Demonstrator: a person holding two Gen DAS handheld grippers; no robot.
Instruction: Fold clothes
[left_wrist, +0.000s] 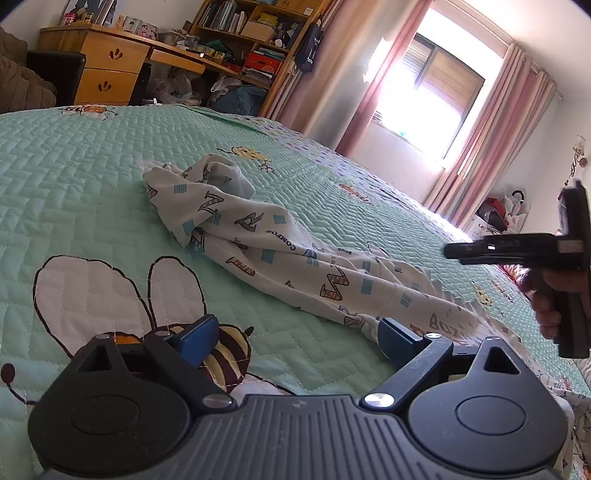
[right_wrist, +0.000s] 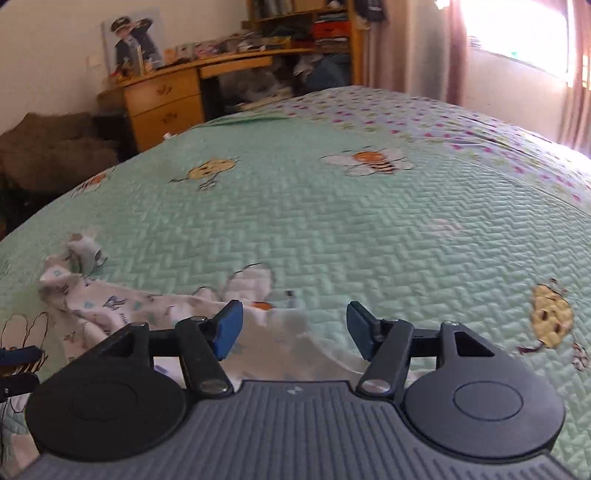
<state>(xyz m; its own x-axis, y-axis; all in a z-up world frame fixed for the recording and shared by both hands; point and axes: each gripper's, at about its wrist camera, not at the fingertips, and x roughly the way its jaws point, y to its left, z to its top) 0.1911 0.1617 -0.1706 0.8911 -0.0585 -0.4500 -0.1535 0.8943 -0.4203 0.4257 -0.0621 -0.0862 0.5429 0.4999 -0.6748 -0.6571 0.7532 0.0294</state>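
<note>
**Q:** What sits nearest the lenses?

**A:** Both tongs, spread wide and gripping nothing: the left gripper (left_wrist: 299, 334) above a bee print, the right gripper (right_wrist: 293, 328) over a pale hem.

**Q:** And the garment?

**A:** A white printed garment (left_wrist: 266, 243) lies crumpled and twisted on the green quilt (left_wrist: 92, 177), its near end by the grippers, its bunched end farther up the bed. It is not folded.

**Q:** How would it handle?

**A:** Likely light, soft and limp, sagging wherever unsupported. An edge or corner looks the surest place to pinch; the knotted middle would only drag. Beyond stands a cluttered desk (left_wrist: 110, 62).
</note>
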